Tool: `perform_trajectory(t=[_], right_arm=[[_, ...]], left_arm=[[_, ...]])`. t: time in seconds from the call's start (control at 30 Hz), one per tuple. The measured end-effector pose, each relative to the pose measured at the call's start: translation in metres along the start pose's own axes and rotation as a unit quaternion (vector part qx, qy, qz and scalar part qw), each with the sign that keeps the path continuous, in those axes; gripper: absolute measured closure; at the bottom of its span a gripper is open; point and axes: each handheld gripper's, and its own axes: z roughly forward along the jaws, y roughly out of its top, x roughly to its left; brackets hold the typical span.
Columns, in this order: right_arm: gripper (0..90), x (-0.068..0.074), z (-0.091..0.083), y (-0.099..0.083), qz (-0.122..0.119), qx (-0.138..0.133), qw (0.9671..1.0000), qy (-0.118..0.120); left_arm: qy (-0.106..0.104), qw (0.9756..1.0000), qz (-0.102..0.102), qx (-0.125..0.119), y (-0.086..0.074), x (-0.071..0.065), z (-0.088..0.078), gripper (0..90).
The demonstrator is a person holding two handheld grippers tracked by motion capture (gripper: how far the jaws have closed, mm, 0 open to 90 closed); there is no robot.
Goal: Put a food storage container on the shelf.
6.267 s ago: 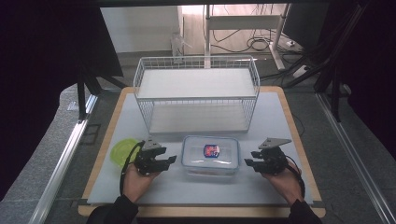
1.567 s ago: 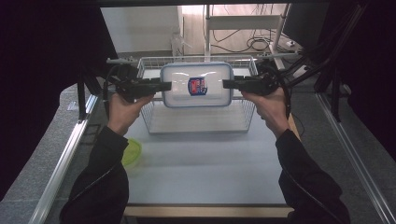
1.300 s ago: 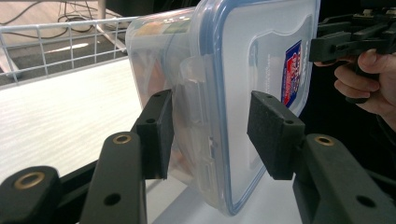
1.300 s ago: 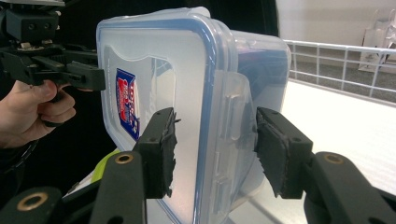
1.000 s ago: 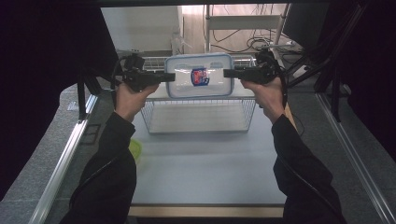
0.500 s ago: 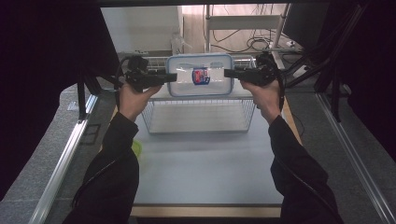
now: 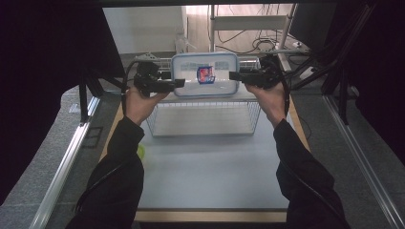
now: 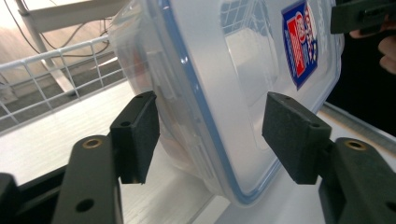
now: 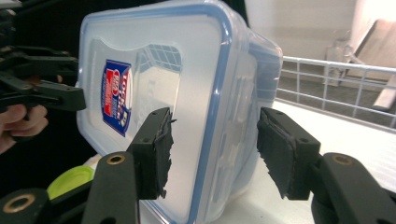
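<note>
Hands are reaching forward in the high view, each carrying a black gripper to one end of a clear plastic box (image 7: pixel 205 75) with a blue-edged lid and a red and blue label. That box is sitting on top of a white wire basket (image 7: pixel 205 117), at the far side of the table (image 7: pixel 210 176). The left gripper (image 7: pixel 177 83) is meeting the box's left end and the right gripper (image 7: pixel 232 75) is meeting its right end. A bit of a green lid (image 7: pixel 140 151) is peeking out beside the left sleeve. Whether anything is lying inside the box or the basket I cannot tell.

Moving to the left gripper view, the left gripper (image 8: pixel 210 128) is straddling the box (image 8: pixel 224 93) at its lidded edge. Its jaws have just been opening, and a gap is showing between each pad and the plastic, so it is released. The basket's (image 8: pixel 56 65) wire rim is running behind.

Moving to the right gripper view, the right gripper (image 9: pixel 215 149) is straddling the other end of the box (image 9: pixel 187 84). Its jaws have just been opening too. The left pad is sitting against the lid while the right pad is standing clear of the wall, so the grip is loosened. The green lid (image 9: pixel 70 179) is showing low at the left.
</note>
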Motion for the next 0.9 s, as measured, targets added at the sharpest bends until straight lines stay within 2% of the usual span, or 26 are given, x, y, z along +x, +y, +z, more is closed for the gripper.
perform_trajectory(t=[0.23, 0.3, 0.4, 0.53, 0.67, 0.8, 0.87, 0.9], right_arm=[[45.0, -0.002, 0.003, -0.003, 0.001, 0.007, 0.9999, -0.011], [44.5, -0.001, 0.006, -0.005, 0.0, 0.013, 0.9999, -0.006], [43.8, 0.003, 0.009, -0.006, -0.012, 0.018, 0.9996, -0.02], [45.3, 0.003, 0.011, -0.007, -0.009, 0.023, 0.9995, -0.018], [45.7, 0.003, 0.013, -0.009, -0.012, 0.03, 0.9993, -0.021], [46.0, 0.002, 0.012, -0.01, 0.003, 0.022, 0.9997, -0.013], [46.2, 0.0, 0.009, -0.009, 0.013, 0.017, 0.9998, -0.006], [47.8, 0.0, 0.008, -0.009, 0.015, 0.013, 0.9998, -0.001]], left_arm=[[0.002, 1.0, 0.005, -0.008, -0.002, 0.0, 0.001, 33.4], [0.006, 0.9999, 0.009, -0.006, -0.002, -0.001, 0.003, 31.8], [0.013, 0.9999, 0.011, -0.001, -0.001, -0.001, 0.005, 28.9], [0.023, 0.9995, 0.019, 0.002, -0.001, -0.002, 0.006, 25.7], [0.04, 0.9987, 0.029, 0.011, -0.001, -0.003, 0.01, 18.1], [0.05, 0.9983, 0.029, 0.006, 0.0, -0.003, 0.007, 19.0], [0.061, 0.9972, 0.043, 0.009, 0.0, -0.005, 0.006, 21.0], [0.058, 0.9972, 0.046, 0.009, -0.001, -0.005, 0.005, 20.8]])
